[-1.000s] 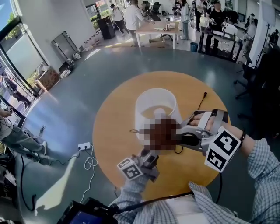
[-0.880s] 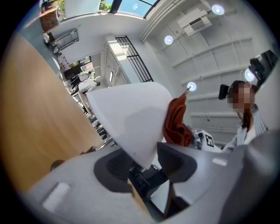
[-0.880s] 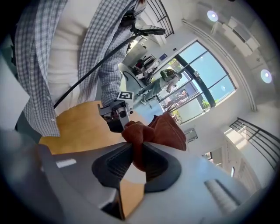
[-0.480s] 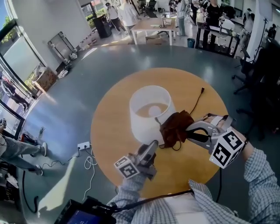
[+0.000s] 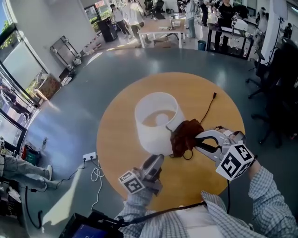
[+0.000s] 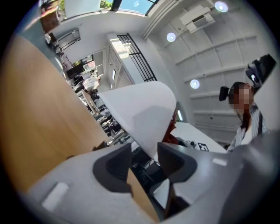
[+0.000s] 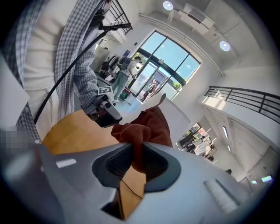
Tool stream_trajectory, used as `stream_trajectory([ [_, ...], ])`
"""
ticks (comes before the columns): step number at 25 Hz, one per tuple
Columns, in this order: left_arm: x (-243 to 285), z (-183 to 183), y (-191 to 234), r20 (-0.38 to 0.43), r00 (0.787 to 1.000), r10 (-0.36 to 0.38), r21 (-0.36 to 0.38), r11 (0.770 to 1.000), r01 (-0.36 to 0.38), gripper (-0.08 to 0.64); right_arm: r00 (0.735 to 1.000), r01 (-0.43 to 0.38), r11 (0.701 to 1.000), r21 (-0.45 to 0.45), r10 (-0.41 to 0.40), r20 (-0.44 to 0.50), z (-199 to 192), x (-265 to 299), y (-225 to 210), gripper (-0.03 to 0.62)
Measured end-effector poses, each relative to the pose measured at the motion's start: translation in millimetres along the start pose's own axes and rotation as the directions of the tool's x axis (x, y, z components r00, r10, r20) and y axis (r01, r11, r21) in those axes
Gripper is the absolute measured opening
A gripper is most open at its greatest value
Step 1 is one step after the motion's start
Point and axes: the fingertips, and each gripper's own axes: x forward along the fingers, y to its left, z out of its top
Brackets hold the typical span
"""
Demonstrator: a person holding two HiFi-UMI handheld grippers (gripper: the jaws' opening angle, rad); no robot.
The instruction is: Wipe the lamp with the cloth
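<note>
Over round table (image 5: 118, 118), right tongs (image 5: 197, 140) clamp cloth (image 5: 185, 134); left tongs (image 5: 156, 160) gape at lamp (image 5: 148, 138).

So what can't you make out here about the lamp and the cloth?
Lamp's base: head view, the white drum lampshade covers it.
Contact spot on the shade: head view, the crumpled reddish-brown cloth hides it.
Thin black cord: head view, its near end vanishes behind the cloth.
Distant people: too small.

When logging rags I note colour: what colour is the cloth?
Dark reddish brown cloth, clearest in the right gripper view.
</note>
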Motion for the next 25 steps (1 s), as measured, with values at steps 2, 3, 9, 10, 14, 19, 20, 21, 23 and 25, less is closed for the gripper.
stream_trajectory([
  [2, -12.4, 7.5, 4.5, 0.011, 0.998, 0.055, 0.059, 0.997, -0.055, 0.178, 1.0, 0.011, 0.999, 0.033, -0.012, 0.008, -3.2, 0.0, 1.1, 0.067],
  [3, -19.1, 14.5, 4.0, 0.016, 0.997, 0.078, 0.1, 0.992, -0.079, 0.178, 1.0, 0.016, 0.998, 0.052, -0.017, 0.011, -3.9, -0.4, 2.3, 0.067],
  [9, -20.1, 63.1, -33.4, -0.096, 0.982, 0.165, 0.519, 0.85, -0.092, 0.178, 0.998, 0.03, 0.979, 0.202, -0.04, 0.045, -5.8, -5.7, 13.2, 0.067],
  [10, -14.4, 69.8, -42.6, -0.126, 0.976, 0.179, 0.591, 0.804, -0.071, 0.178, 0.997, 0.033, 0.972, 0.234, -0.047, 0.054, -5.9, -7.2, 14.8, 0.067],
  [14, 7.4, 93.3, -71.0, -0.226, 0.945, 0.238, 0.801, 0.597, 0.041, 0.192, 0.993, 0.04, 0.932, 0.362, -0.077, 0.089, -5.2, -8.3, 21.1, 0.067],
  [19, 35.2, 112.2, -105.5, -0.34, 0.897, 0.282, 0.902, 0.369, 0.225, 0.202, 0.989, 0.034, 0.885, 0.464, -0.097, 0.113, -4.9, -12.2, 32.7, 0.067],
  [20, 43.1, 112.1, -110.5, -0.369, 0.881, 0.295, 0.906, 0.324, 0.271, 0.206, 0.989, 0.034, 0.88, 0.475, -0.096, 0.109, -8.1, -13.1, 35.7, 0.067],
  [21, 50.7, 110.5, -112.8, -0.402, 0.86, 0.315, 0.905, 0.279, 0.321, 0.209, 0.99, 0.033, 0.874, 0.485, -0.095, 0.105, -11.7, -13.9, 38.5, 0.067],
  [23, 63.3, 103.7, -109.8, -0.478, 0.795, 0.374, 0.878, 0.198, 0.435, 0.215, 0.991, 0.028, 0.862, 0.505, -0.091, 0.102, -19.0, -15.6, 43.6, 0.067],
  [25, 71.2, 96.1, -101.9, -0.547, 0.706, 0.451, 0.823, 0.137, 0.551, 0.215, 0.991, 0.022, 0.849, 0.528, -0.088, 0.1, -25.4, -17.2, 48.1, 0.067],
])
